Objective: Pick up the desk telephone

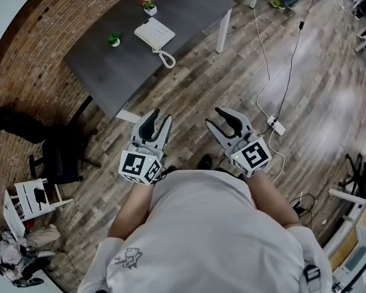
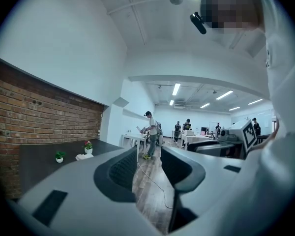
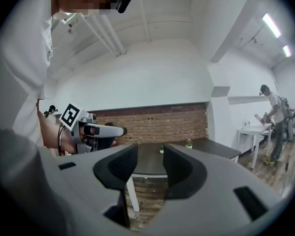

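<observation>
Grey surface (image 1: 110,72) over by the brick wall (image 1: 36,47) is where the white telephone (image 1: 154,33) sits, close to the edge that faces the open floor (image 1: 189,84). Its curly cord (image 1: 166,58) loops right at that edge. A little green plant (image 1: 114,39) is on one side of it and a flower pot (image 1: 148,5) is farther back.

In the head view both tools are well short of it, out over the floor. The left tool (image 1: 157,122) and the right tool (image 1: 219,119) each have their jaws apart with nothing in them. My worry is that the handset only rests on the base. Grab just one part and the other probably ends up dangling by the cord, which could sweep the surface and tip a plant. There's also a cable (image 1: 265,60) snaking along the floor on the right, easy to catch a foot on while walking up.

In the left tool view the jaws are spread with only floor between them. The telephone shows tiny off to the left with the plants close by, so a sloppy reach from that side likely bumps a pot first.

In the right tool view the jaws are also apart and empty, with the surface and brick wall showing through the gap. I can't pick out the telephone here, so lining up from this side alone looks risky.
</observation>
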`<move>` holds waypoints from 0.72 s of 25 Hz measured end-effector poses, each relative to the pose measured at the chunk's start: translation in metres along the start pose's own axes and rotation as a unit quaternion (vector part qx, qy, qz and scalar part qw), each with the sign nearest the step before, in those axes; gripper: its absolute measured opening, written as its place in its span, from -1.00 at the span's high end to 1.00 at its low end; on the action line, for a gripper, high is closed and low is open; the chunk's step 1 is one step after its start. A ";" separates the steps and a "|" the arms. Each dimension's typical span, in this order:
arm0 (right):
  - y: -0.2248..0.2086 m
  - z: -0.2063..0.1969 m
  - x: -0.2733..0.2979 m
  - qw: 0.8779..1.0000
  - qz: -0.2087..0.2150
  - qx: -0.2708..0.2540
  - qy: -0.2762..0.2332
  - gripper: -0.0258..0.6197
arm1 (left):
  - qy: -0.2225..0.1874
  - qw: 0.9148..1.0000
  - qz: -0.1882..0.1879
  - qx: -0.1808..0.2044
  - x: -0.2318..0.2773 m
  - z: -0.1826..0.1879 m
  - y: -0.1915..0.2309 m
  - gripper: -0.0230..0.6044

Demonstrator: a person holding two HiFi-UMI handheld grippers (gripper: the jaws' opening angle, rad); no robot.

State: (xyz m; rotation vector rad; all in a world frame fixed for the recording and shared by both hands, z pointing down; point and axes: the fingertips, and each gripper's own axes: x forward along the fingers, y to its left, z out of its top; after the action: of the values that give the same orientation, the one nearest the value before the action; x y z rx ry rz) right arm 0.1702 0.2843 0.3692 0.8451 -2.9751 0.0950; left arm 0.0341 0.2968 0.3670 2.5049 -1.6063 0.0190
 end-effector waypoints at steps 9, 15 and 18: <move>-0.030 -0.002 -0.027 1.000 -0.029 0.007 -0.009 0.40 | 0.023 0.999 -0.030 0.003 0.025 -0.020 -0.023 0.32; -0.050 -0.004 -0.031 0.999 -0.046 0.011 -0.003 0.39 | 0.018 0.998 -0.052 0.000 0.055 -0.017 -0.029 0.30; -0.061 -0.007 -0.026 0.999 -0.052 0.012 0.002 0.39 | 0.018 0.998 -0.058 -0.005 0.072 -0.018 -0.024 0.30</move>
State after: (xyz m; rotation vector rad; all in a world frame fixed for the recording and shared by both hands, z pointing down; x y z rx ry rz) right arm 0.2247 0.2465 0.3770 0.9989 -2.9259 0.1298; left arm 0.0879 0.2447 0.3891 2.5709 -1.4410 0.0421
